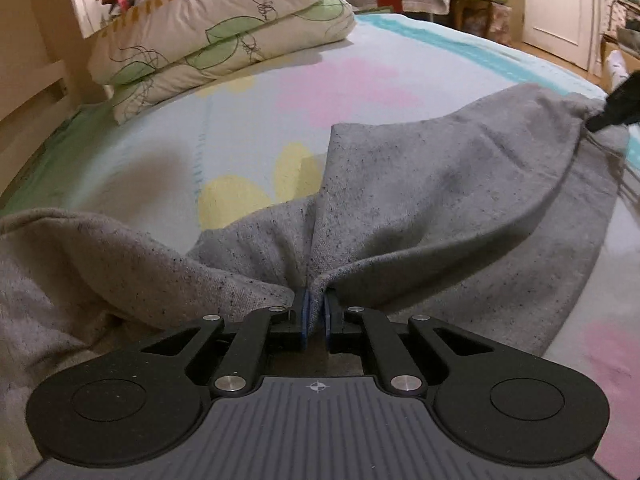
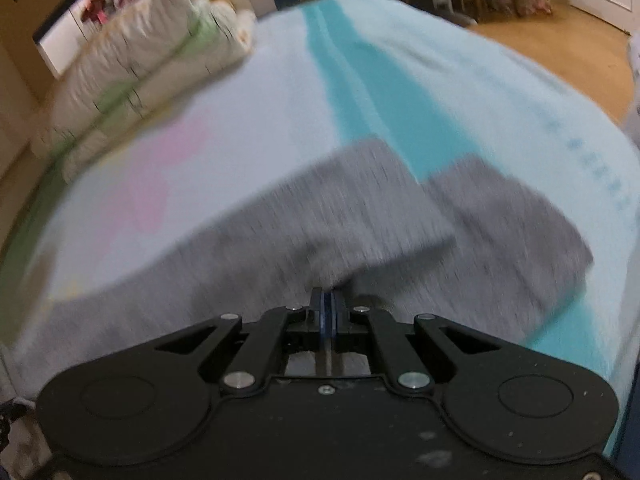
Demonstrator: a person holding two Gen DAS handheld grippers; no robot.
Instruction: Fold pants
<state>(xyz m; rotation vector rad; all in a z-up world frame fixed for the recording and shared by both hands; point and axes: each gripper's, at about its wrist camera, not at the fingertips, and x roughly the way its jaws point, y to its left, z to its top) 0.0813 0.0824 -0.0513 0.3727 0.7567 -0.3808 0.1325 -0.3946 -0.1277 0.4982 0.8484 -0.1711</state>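
Observation:
Grey speckled pants (image 1: 420,200) lie on the bed, partly lifted. My left gripper (image 1: 315,312) is shut on a bunched fold of the pants near their middle. In the left wrist view my right gripper (image 1: 600,120) pinches the far right end of the pants and holds it up. In the blurred right wrist view my right gripper (image 2: 328,308) is shut on the grey pants (image 2: 320,216), whose two leg ends spread out ahead over the bed.
The bed has a pale sheet (image 1: 360,80) with pink and yellow flowers and a teal stripe (image 2: 360,92). Two stacked pillows (image 1: 216,36) sit at the far left. Wooden floor (image 2: 540,40) and a door lie beyond the bed's right edge.

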